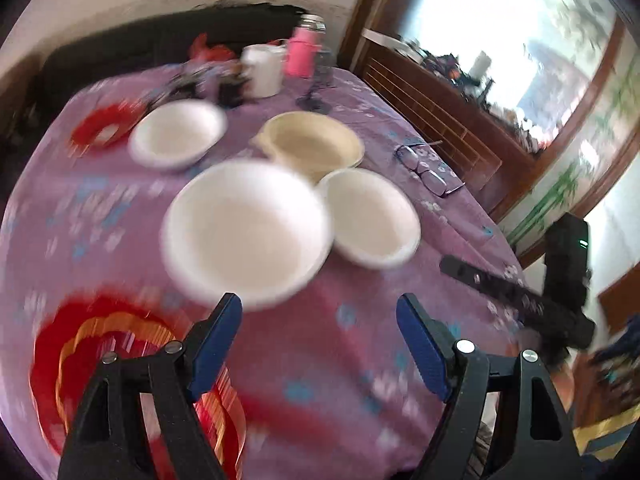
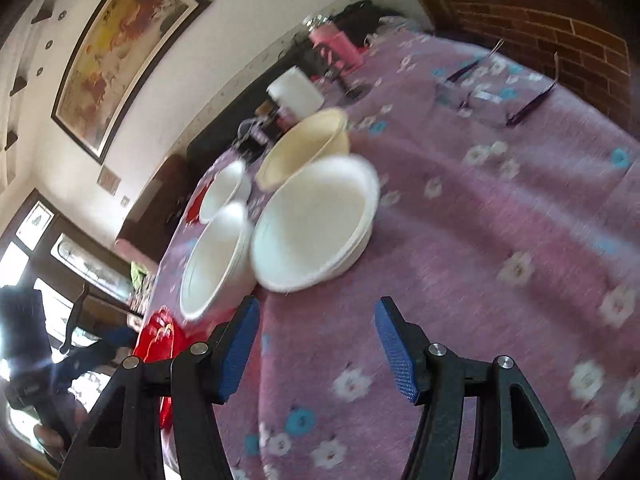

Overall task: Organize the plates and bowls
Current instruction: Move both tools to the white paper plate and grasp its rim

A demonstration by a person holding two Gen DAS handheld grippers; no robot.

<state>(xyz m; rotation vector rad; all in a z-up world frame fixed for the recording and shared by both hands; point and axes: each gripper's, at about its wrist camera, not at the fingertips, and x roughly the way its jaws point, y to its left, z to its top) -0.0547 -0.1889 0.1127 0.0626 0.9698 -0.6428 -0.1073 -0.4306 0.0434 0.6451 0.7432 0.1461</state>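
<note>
On the table (image 1: 360,380), covered edge to edge by a purple flowered cloth, the dishes sit in a loose cluster around the middle. Largest is a wide white bowl (image 1: 246,232), nearest the left gripper (image 1: 320,354), whose blue pads stand well apart over bare cloth with nothing between them. A smaller white bowl (image 1: 370,220) touches or nearly touches its far-right rim, with a cream bowl (image 1: 316,144) just behind both. A third white bowl (image 1: 178,134) sits apart toward the far-left edge, beside a red plate (image 1: 104,128). A stack of red and orange plates (image 1: 104,360) lies at the near-left edge, partly hidden by the left gripper's finger.

Along the far edge stand a white mug (image 1: 262,70) and a pink bottle (image 1: 302,56); spectacles (image 1: 426,170) lie near the right edge.

The right gripper (image 2: 316,350) likewise stands open and empty over cloth, short of the smaller white bowl. Its view alone shows a framed painting (image 2: 124,48) on the wall. The left view alone shows a bright window (image 1: 500,40) above a wooden cabinet (image 1: 440,120). Both views are blurred.
</note>
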